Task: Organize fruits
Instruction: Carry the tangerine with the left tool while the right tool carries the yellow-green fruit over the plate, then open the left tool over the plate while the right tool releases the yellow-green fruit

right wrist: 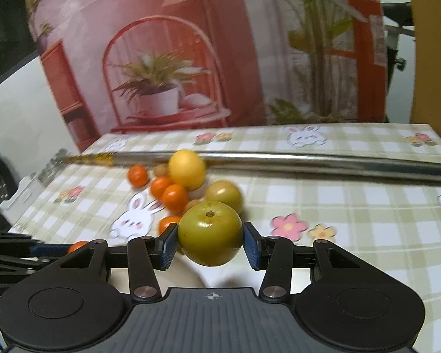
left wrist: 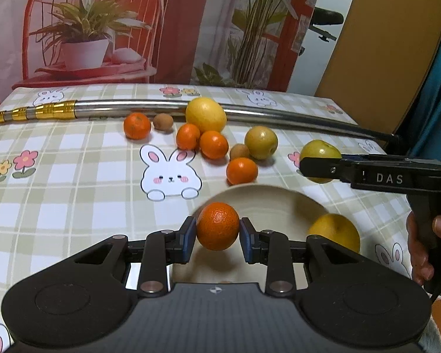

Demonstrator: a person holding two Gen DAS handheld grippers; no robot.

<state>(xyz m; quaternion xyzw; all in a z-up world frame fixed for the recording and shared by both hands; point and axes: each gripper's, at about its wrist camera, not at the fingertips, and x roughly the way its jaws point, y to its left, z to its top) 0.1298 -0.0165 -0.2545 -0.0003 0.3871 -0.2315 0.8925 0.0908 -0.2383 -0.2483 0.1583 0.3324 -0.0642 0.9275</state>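
Above the cream bowl (left wrist: 267,203), left gripper (left wrist: 218,227) fingers clamp a mandarin (left wrist: 217,226); right gripper (right wrist: 211,236) fingers clamp a green fruit (right wrist: 210,232) just beyond the bowl's rim; loose fruit lies on the worktop (left wrist: 73,182) behind.

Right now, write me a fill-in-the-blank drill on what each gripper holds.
1. The left gripper is shut on a ____.
2. The right gripper is shut on a fruit coloured ____.
3. The yellow fruit lies in the ____.
4. Behind the loose fruits lies a long metal ____.

Missing words: tangerine; green; bowl; pole
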